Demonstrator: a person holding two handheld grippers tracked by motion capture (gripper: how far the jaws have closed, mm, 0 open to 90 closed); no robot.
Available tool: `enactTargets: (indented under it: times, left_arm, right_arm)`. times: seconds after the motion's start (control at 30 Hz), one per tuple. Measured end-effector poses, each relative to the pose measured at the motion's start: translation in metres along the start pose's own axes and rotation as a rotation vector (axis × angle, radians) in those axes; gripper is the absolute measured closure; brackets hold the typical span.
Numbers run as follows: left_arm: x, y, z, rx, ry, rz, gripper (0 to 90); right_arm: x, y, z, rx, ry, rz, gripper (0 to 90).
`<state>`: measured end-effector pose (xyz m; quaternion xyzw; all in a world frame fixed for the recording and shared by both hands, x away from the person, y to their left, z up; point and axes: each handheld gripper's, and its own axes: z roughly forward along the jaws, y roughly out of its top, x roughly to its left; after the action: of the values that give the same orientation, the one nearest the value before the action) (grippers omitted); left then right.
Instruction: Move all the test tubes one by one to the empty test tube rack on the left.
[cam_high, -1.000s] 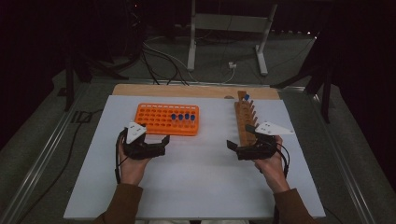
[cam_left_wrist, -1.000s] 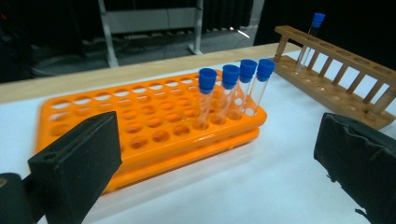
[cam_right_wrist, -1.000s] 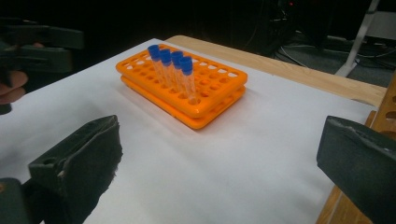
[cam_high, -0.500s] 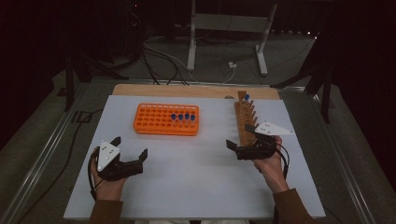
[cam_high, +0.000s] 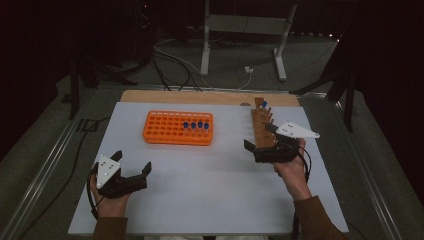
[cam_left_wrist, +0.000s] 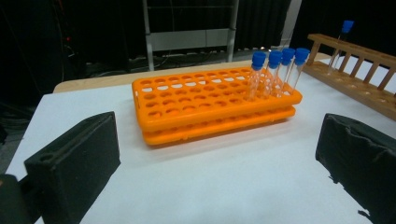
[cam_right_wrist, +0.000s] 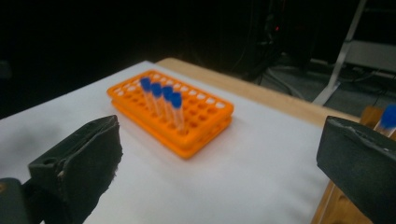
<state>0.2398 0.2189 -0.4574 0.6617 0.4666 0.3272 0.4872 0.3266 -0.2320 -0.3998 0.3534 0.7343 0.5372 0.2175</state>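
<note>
Four clear plastic tubes with blue caps (cam_left_wrist: 275, 70) stand upright in a row at one end of the orange plastic tube rack (cam_high: 177, 128), which sits on the white table top (cam_high: 210, 185) toward its far left. A fifth blue-capped tube (cam_high: 263, 105) stands at the far end of the long wooden rack (cam_high: 261, 127) on the right.

The right gripper (cam_high: 262, 150) hovers at the near end of that wooden rack, jaws spread wide with nothing between them. The left gripper (cam_high: 135, 177) sits low near the front left edge, well apart from the orange rack, its jaws likewise gaping and empty.

The tubes look light, stiff and smooth-walled (likely slippery, and apt to crack if squeezed hard). A hold just under the cap, where the tube stands clear of the rack holes, seems best, with a straight lift upward so the tube does not bind. The neighbours stand close together, so the jaws would probably have to come in across the row rather than along it.
</note>
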Motion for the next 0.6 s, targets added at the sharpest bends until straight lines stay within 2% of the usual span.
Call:
enactTargets:
  times: [0.1,0.27,0.47,0.6]
  left_arm:
    - [0.001,-0.002,-0.001,0.003,0.002,-0.007,0.8]
    - [0.001,-0.004,0.001,0.008,0.011,-0.005,0.8]
    - [0.001,-0.005,0.003,0.008,0.019,-0.011,0.8]
    - [0.003,-0.005,0.002,0.002,0.024,-0.016,0.8]
  right_arm:
    - [-0.005,0.008,0.004,-0.005,-0.024,-0.005,0.1]
    - [-0.022,0.017,0.014,-0.011,-0.061,0.022,0.1]
    - [-0.039,0.021,0.027,0.001,-0.099,0.051,0.1]
    - [-0.045,0.025,0.032,0.01,-0.119,0.046,0.1]
